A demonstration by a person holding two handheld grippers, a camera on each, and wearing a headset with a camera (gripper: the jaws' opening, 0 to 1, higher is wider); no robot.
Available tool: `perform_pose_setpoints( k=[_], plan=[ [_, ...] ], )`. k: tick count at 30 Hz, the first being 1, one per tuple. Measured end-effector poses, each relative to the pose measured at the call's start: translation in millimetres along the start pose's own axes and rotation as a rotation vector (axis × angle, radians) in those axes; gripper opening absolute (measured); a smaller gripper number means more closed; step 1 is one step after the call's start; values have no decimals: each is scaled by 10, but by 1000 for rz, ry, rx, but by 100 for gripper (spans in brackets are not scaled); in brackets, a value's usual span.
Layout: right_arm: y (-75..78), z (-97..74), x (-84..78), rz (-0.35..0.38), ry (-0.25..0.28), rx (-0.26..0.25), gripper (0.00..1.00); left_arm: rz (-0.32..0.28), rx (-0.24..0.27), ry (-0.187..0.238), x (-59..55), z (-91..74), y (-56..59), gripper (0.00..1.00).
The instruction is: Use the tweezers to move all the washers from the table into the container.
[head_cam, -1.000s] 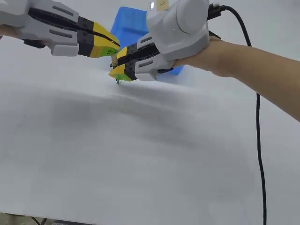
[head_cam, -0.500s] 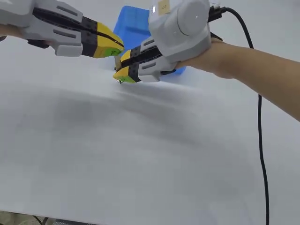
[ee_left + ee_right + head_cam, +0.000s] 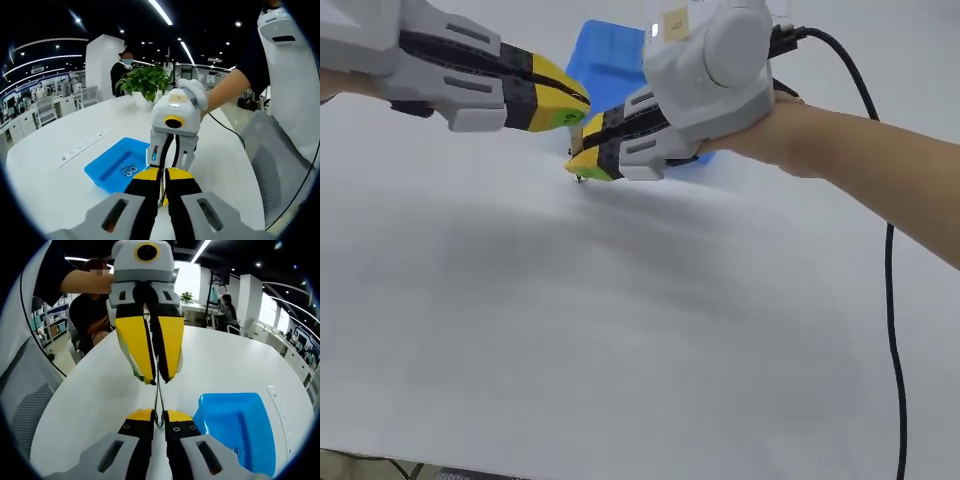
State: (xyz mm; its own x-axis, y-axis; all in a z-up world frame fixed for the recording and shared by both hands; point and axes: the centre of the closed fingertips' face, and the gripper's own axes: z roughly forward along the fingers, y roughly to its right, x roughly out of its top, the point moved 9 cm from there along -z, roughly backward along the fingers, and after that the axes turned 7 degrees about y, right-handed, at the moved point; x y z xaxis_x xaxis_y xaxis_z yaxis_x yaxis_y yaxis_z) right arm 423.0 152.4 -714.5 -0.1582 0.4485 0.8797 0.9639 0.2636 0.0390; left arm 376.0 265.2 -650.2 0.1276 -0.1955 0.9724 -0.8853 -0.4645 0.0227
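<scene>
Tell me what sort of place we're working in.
Probably an open-plan office or showroom: a big white table, a potted plant towards its far end, rows of desks off to one side, and long strip lights on a dark ceiling.

There were 2 tools: left tool (image 3: pixel 576 105), right tool (image 3: pixel 584 170). 1 tweezers (image 3: pixel 159 392), 1 container (image 3: pixel 610 55), 1 table (image 3: pixel 620 330). Washers (image 3: pixel 128 170): count was unreadable.

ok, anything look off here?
Nothing spilled or damaged. Only oddity: the tweezers sit pinched by the right gripper and the left gripper at once, tip to tip, beside the blue container.
</scene>
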Motion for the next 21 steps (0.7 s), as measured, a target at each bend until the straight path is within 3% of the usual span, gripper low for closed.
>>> perform_pose_setpoints(
  k=[4, 7, 15, 21],
  plan=[
    [-14, -95, 85, 17, 26, -27, 9, 7, 45, 34, 44, -82, 22, 14],
    [2, -140, 99, 18, 33, -41, 9, -9, 81, 84, 92, -146, 60, 19],
    [-8, -376, 264, 19, 63, -87, 9, -19, 173, 143, 112, -244, 155, 28],
    [-35, -538, 383, 1, 77, -114, 9, 27, 207, 134, 120, -244, 259, 42]
  ],
)
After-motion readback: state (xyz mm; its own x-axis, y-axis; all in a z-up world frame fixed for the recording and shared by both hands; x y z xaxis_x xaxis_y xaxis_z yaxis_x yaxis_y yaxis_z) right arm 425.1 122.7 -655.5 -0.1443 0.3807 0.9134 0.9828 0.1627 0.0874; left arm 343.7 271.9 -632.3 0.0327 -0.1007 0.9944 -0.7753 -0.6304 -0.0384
